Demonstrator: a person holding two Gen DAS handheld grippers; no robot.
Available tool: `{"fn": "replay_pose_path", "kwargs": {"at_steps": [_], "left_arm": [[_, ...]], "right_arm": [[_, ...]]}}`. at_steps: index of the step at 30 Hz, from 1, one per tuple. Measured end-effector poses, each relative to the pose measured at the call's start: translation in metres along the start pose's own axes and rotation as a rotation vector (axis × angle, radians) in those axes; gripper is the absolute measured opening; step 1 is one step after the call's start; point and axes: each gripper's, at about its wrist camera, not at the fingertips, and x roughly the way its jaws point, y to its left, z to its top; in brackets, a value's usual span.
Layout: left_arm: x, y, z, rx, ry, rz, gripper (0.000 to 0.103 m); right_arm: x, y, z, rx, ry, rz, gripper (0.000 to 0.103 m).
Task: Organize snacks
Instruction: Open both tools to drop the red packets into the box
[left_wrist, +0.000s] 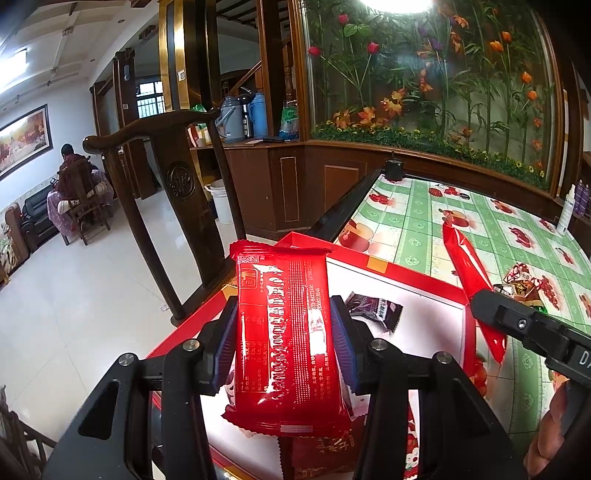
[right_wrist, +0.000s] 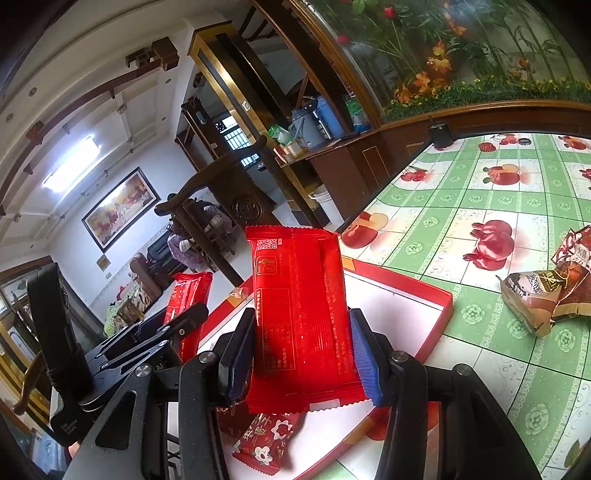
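My left gripper is shut on a shiny red snack packet, held upright above a red box with a white floor. My right gripper is shut on a second red snack packet above the same box. In the left wrist view the right gripper and its packet show at the box's right rim. In the right wrist view the left gripper and its packet show at left. A dark purple packet and red flowered packets lie in the box.
The box sits at the near corner of a table with a green fruit-print cloth. Several brown and red snack packets lie loose on the cloth at right. A dark wooden chair stands by the table's left edge. A black object is at the far corner.
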Motion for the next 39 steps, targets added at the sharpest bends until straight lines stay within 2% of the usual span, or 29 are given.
{"fn": "replay_pose_path", "kwargs": {"at_steps": [21, 28, 30, 32, 33, 35, 39], "left_arm": [[0.008, 0.020, -0.002, -0.018, 0.023, 0.035, 0.046], [0.016, 0.010, -0.009, 0.013, 0.062, 0.001, 0.046], [0.015, 0.006, -0.009, 0.027, 0.060, -0.011, 0.052], [0.008, 0.001, -0.009, 0.047, 0.025, 0.019, 0.079], [0.005, -0.001, -0.009, 0.055, 0.006, 0.035, 0.084], [-0.003, -0.004, -0.008, 0.080, -0.039, 0.068, 0.085], [-0.002, -0.003, -0.007, 0.078, -0.031, 0.059, 0.085]], "right_arm": [[0.004, 0.007, -0.005, -0.041, 0.016, -0.039, 0.050], [0.013, 0.013, -0.012, -0.083, 0.047, -0.059, 0.050], [0.017, 0.013, -0.012, -0.083, 0.061, -0.052, 0.053], [0.019, 0.011, -0.012, -0.069, 0.079, -0.053, 0.056], [0.018, 0.009, -0.011, -0.062, 0.081, -0.055, 0.057], [0.014, 0.005, -0.009, -0.043, 0.054, -0.063, 0.060], [0.007, -0.003, -0.005, 0.002, 0.024, -0.073, 0.063]]}}
